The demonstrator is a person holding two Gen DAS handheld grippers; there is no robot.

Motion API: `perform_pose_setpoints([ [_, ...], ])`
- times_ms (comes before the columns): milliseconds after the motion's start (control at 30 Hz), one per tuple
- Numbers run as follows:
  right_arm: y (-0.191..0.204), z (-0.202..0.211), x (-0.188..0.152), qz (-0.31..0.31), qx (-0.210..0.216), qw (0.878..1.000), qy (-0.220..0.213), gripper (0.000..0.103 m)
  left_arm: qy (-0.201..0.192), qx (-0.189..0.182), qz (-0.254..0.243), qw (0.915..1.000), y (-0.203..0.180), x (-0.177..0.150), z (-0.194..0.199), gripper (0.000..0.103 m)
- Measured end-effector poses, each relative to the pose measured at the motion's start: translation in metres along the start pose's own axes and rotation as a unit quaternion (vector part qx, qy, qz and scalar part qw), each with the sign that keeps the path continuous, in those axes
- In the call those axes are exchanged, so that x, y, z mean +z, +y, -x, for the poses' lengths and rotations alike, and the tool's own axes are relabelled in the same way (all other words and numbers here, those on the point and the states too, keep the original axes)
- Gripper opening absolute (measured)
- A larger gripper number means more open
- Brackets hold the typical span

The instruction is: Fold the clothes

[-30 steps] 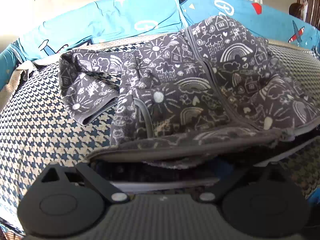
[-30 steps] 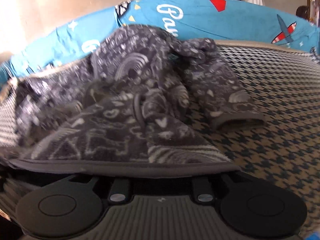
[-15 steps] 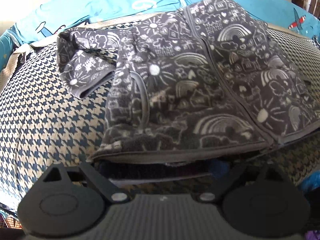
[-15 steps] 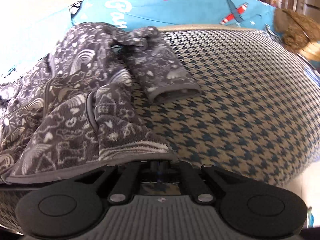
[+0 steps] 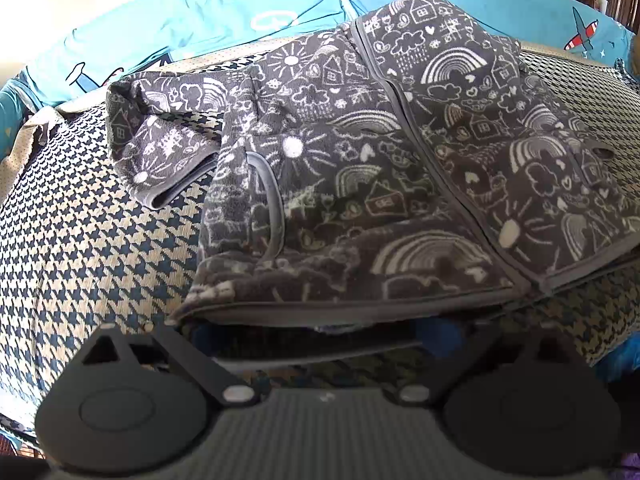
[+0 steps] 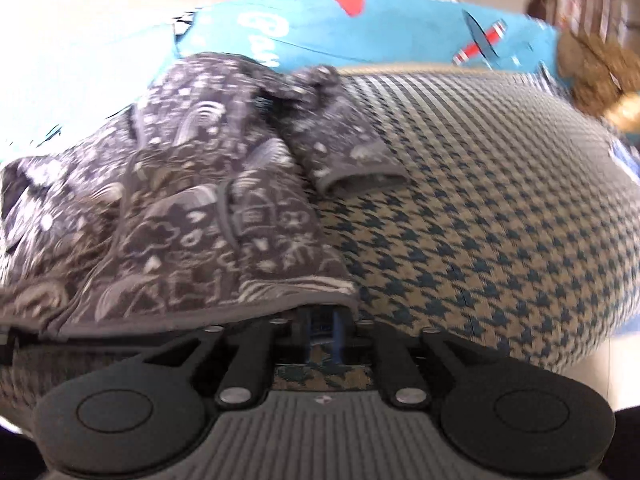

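A dark grey fleece jacket printed with white doodles lies front up and zipped on the houndstooth bed cover. Its left sleeve is bent in beside the body. My left gripper stands wide at the bottom hem, jaws opening; the hem drapes over the fingertips and hides them. In the right wrist view the jacket fills the left half, with its other sleeve bent beside it. My right gripper is at the hem's corner, jaws narrow and opening. The hem lies over its tips, and a gap shows between the blue pads.
Blue printed pillows line the far edge of the bed, also seen in the right wrist view. A brown furry thing sits at the far right. Bare houndstooth cover stretches to the jacket's right, and the bed's edge drops off there.
The right gripper pulled the hem corner toward the camera and sideways, and the jacket spread flatter. Its fingers have parted slightly since half a second ago. The left gripper barely moved.
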State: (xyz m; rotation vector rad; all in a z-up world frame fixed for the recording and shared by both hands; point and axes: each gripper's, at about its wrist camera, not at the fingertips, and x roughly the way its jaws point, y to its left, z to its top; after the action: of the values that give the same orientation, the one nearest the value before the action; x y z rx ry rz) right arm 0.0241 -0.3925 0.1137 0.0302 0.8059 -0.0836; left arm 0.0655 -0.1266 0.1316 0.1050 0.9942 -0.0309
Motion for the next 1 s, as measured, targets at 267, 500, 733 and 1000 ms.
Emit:
perform_pose_setpoints([
  [267,0.013,0.008,-0.003,0.046,0.003,0.998,-0.048,0.029,-0.009,-0.009,0.004,0.9999,0.0,0.0,0.003,0.1],
  [500,0.024,0.017,-0.01,0.088,-0.006,0.994,-0.067,0.038,-0.017,-0.017,0.01,0.9997,0.0,0.001,0.005,0.102],
  [733,0.032,0.022,-0.014,0.117,-0.006,0.99,-0.077,0.039,-0.016,-0.023,0.014,0.9995,0.001,0.001,0.004,0.103],
  [1000,0.047,0.021,-0.022,0.175,-0.009,0.982,-0.077,0.045,-0.019,-0.03,0.022,0.9991,0.003,0.002,0.005,0.103],
])
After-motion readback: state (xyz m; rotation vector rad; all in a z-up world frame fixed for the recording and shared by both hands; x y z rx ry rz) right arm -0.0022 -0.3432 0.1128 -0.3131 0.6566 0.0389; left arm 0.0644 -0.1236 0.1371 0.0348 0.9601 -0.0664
